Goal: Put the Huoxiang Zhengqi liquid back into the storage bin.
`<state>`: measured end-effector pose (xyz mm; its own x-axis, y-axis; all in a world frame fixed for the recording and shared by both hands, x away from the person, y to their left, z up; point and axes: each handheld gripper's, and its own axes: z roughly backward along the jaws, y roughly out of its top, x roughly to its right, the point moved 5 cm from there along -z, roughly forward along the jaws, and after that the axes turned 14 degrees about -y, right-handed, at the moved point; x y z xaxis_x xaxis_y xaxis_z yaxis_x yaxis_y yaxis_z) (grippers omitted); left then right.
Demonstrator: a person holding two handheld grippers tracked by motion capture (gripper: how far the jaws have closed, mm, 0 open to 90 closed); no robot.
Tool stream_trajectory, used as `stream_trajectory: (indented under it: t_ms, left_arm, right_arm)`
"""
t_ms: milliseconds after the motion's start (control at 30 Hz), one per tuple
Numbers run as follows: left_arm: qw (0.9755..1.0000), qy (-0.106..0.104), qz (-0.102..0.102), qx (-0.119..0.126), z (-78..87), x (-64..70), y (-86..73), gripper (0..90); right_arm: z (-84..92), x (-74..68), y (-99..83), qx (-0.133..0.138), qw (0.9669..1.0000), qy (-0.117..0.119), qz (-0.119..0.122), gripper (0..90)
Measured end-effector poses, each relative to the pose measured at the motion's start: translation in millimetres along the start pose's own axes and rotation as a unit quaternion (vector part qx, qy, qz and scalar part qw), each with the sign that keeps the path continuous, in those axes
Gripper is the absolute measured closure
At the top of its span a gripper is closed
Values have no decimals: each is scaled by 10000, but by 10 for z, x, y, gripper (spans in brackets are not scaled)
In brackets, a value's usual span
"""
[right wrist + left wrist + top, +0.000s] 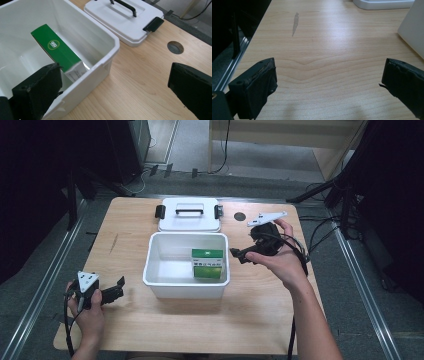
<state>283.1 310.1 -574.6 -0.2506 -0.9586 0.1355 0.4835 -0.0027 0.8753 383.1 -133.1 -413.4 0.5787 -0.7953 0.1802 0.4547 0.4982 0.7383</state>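
Note:
A white plastic bin [165, 282] [105, 37] stands in the middle of the wooden table. Inside it, against its right wall, lies a green and white box [207, 262] [58, 53]. The bin's white lid [189, 215] [125, 20], with a black handle and black clips, rests flat behind the bin. My right gripper [241, 255] [115, 92] hovers just right of the bin, its jaws wide open and empty. My left gripper [117, 287] [329, 82] sits near the table's front left, jaws open over bare wood.
A round cable hole [240, 216] [175, 47] lies in the table right of the lid. A dark streak [115, 242] [295, 23] marks the wood at the left. Metal rails [45, 280] run along both sides of the table.

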Motion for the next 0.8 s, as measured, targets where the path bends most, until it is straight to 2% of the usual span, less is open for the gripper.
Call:
stream_trajectory:
  t_ms: [133,467,533,633,800]
  left_arm:
    - [10000,4,5,-4,1,3,-1,6]
    - [10000,10,-19,-22,1,7,-2,6]
    - [10000,14,-21,-23,1,9,-2,6]
    - [10000,22,-36,-29,1,9,-1,6]
    - [10000,34,-44,-25,-1,11,-1,6]
  right_arm:
    - [18,108,-150,110,9994,-165,-277,0]
    - [12,238,-478,89,9975,-344,-608,0]
    - [19,273,-575,136,9963,-471,-705,0]
    - [22,294,-642,162,9954,-541,-778,0]
    - [15,351,-849,151,9922,-874,-876,0]
